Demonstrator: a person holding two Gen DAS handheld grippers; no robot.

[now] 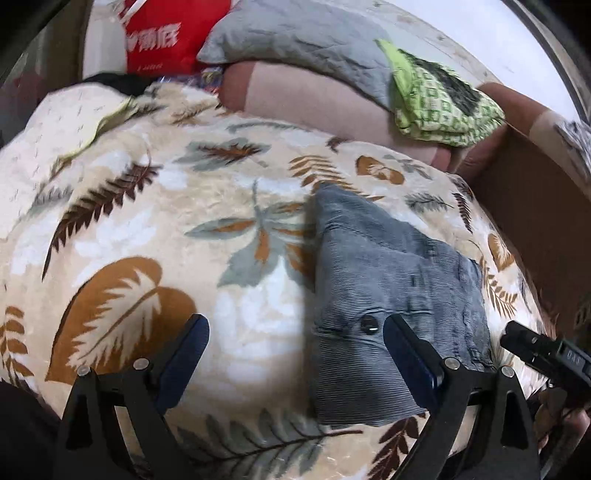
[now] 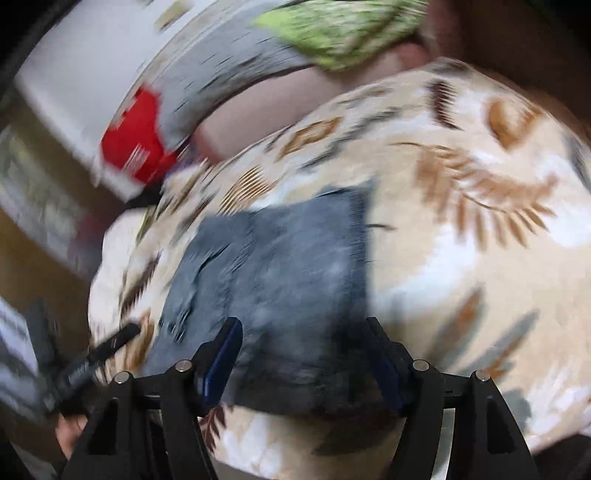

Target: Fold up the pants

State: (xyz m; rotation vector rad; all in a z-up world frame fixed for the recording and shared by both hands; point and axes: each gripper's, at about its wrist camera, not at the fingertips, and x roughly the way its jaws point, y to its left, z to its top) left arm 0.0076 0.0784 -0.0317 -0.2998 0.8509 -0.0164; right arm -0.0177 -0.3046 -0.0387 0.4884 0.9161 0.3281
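Left wrist view: pants [image 1: 391,295] lie as a compact folded bundle on leaf-print blanket [image 1: 147,206].
Left tool [image 1: 295,354]: jaws apart, empty.
Right tool [image 2: 303,354]: jaws apart, nothing gripped.
Left to do: judged little, maybe final tidy.

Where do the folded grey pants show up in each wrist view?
Left wrist: the grey pants lie right of centre, low in the picture, on the leaf-print blanket.
Right wrist: the grey pants, blurred, lie just left of centre, above the open jaws.
Shared landmark: the green patterned cloth, upper right in the left view, top centre in the right.
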